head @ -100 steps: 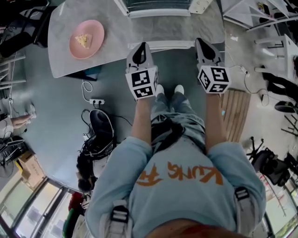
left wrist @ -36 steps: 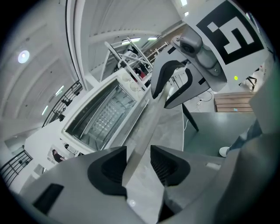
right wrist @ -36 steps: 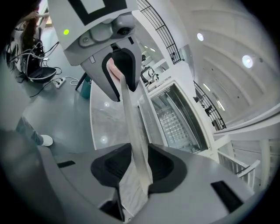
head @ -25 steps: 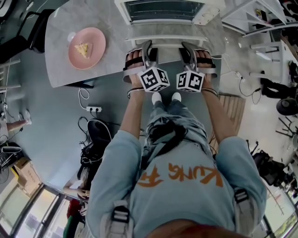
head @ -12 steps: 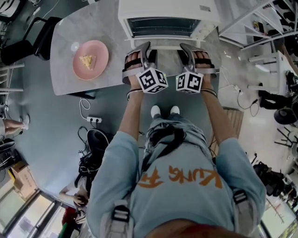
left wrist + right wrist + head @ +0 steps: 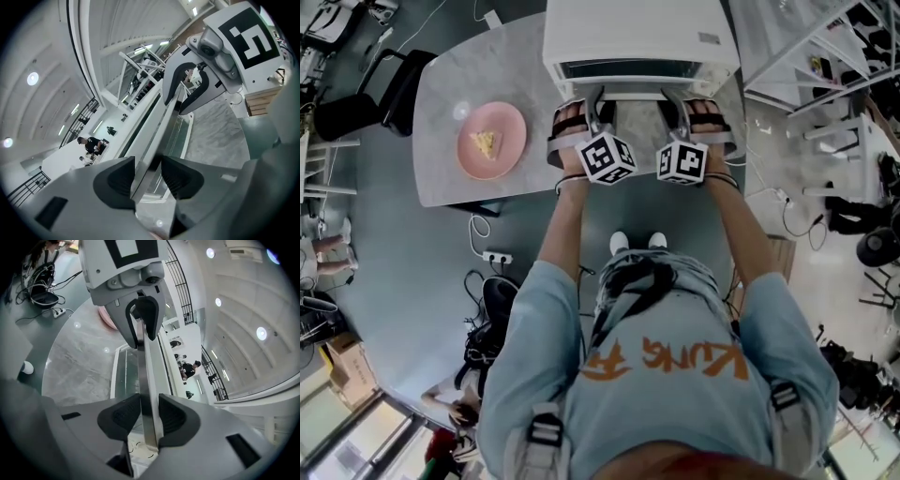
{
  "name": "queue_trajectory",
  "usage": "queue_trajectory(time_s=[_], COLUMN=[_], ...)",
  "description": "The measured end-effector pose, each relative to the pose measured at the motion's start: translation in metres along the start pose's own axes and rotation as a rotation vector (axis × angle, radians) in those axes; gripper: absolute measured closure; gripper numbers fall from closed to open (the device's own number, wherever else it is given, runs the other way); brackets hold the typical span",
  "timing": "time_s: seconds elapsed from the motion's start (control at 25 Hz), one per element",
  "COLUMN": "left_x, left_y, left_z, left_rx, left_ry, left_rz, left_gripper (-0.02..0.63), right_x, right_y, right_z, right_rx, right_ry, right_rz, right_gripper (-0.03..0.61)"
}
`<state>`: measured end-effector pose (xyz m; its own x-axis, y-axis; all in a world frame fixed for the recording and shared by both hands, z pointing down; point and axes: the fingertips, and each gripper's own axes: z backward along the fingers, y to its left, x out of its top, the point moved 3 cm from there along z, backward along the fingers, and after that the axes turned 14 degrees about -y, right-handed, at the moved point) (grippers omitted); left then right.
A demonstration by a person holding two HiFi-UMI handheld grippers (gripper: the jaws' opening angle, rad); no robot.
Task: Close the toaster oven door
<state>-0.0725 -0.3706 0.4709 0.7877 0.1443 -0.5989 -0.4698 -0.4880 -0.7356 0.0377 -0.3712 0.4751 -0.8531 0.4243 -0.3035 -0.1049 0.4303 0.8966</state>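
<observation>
A person in a pale blue shirt point(image 6: 661, 375) with orange lettering stood before the toaster oven point(image 6: 637, 33), both forearms stretched toward it. Each hand held a grey moulded gripper topped by a white cube printed with black square markers.

The left gripper point(image 6: 594, 97) reached the oven's front at the left end of the handle point(image 6: 633, 94) – a long, straight, pale bar with a brushed-metal face. In the left gripper view its ribbed black pads point(image 6: 115, 180) sat narrow about that bar point(image 6: 157, 129), clamped on it at the tips point(image 6: 147, 171). The right gripper point(image 6: 673, 97) met the same bar nearer the oven's right side; in the right gripper view its dark pads point(image 6: 171, 418) pressed both flat faces of the handle point(image 6: 149, 371), jaws point(image 6: 150, 411) drawn in close.

Just behind the handle ran the door point(image 6: 125, 371), a smooth glass pane in a white frame, lifted toward the oven's mouth – whether it sat fully flush could not be told. The oven itself was a boxy white shell with rounded corners, standing on a grey marbled table point(image 6: 441, 94).

Well to the oven's left on that tabletop lay a round pink plate point(image 6: 469, 155) carrying a pale yellow wedge of food point(image 6: 485, 142).
</observation>
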Motion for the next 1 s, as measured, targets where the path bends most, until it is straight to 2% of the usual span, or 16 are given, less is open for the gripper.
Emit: queue_trajectory(time_s=[0.28, 0.8, 0.88, 1.0], left_x=[0.001, -0.002, -0.001, 0.001], left_y=[0.017, 0.032, 0.031, 0.030], left_z=[-0.017, -0.036, -0.037, -0.036], left_rx=[-0.002, 0.001, -0.004, -0.020], left_ry=[-0.008, -0.001, 0.007, 0.004], left_rz=[-0.019, -0.007, -0.007, -0.028], left_gripper=[0.449, 0.449, 0.448, 0.448], right_x=[-0.007, -0.015, -0.017, -0.018], right_y=[-0.016, -0.031, -0.030, -0.031], right_z=[-0.017, -0.038, -0.039, -0.038], right_rx=[-0.018, -0.033, -0.023, 0.013], right_ry=[0.013, 0.038, 0.039, 0.036], right_rz=[0.038, -0.014, -0.044, -0.153], right_gripper=[0.476, 0.471, 0.469, 0.445])
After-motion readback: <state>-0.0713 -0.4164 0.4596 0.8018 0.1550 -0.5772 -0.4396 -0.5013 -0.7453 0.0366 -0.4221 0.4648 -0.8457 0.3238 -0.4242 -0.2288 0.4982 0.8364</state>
